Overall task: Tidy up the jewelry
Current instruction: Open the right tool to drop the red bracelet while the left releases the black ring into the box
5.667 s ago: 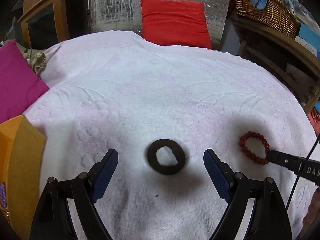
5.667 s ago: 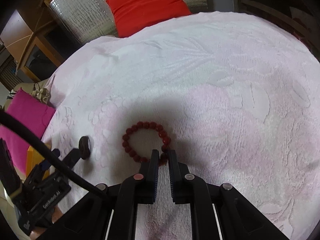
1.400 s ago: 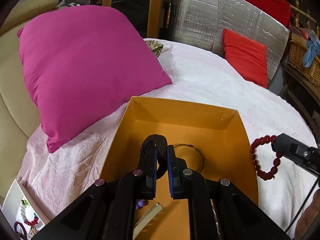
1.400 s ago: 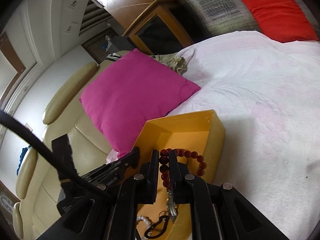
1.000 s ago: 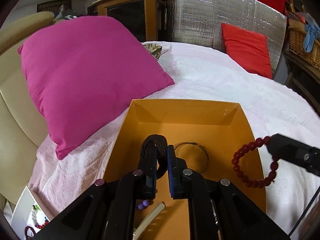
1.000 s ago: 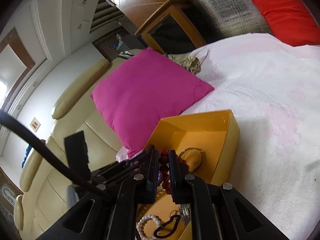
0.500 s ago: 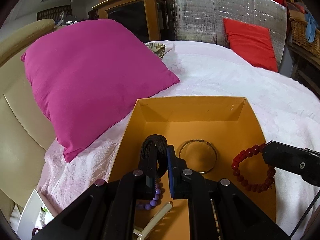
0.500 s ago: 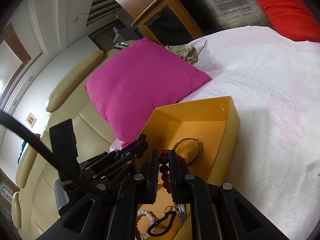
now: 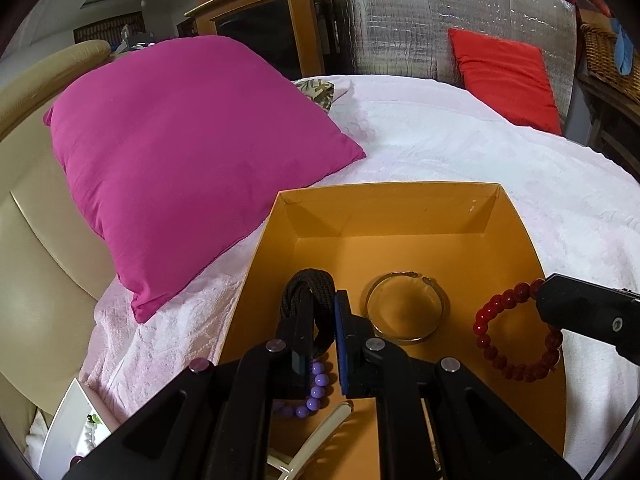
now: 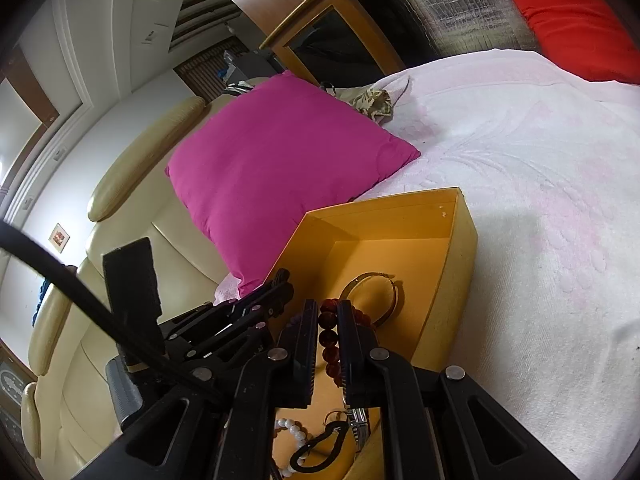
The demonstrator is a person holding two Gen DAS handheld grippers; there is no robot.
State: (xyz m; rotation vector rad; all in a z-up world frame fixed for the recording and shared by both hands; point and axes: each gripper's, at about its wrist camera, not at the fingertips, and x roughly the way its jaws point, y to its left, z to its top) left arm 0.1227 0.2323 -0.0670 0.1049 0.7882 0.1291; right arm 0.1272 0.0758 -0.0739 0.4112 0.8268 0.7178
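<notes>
While the left gripper (image 9: 323, 312) pinches a dark braided band (image 9: 310, 286) over the near-left part of the orange box (image 9: 384, 202), the left wrist view shows the box's far wall ahead of the fingertips and its left wall just beside them, with bare box floor ahead. A metal bangle (image 9: 406, 307) lies on that floor just right of the tips, purple beads (image 9: 316, 390) lie under the left finger, and further right the right gripper (image 9: 540, 294) holds a red bead bracelet (image 9: 516, 332) above the box's right side. A magenta cushion (image 9: 192, 156) rests on the white bedspread (image 9: 480, 148) left of the box, and open bedspread stretches beyond and to the right. From the right wrist view, the right gripper (image 10: 329, 322) is pressed together on the red bead bracelet (image 10: 329, 338) over the orange box (image 10: 466, 240), the metal bangle (image 10: 374, 294) just ahead, a white bead bracelet (image 10: 294, 438) and a black clasp (image 10: 320, 450) below, and the left gripper (image 10: 280, 280) just to the left.
</notes>
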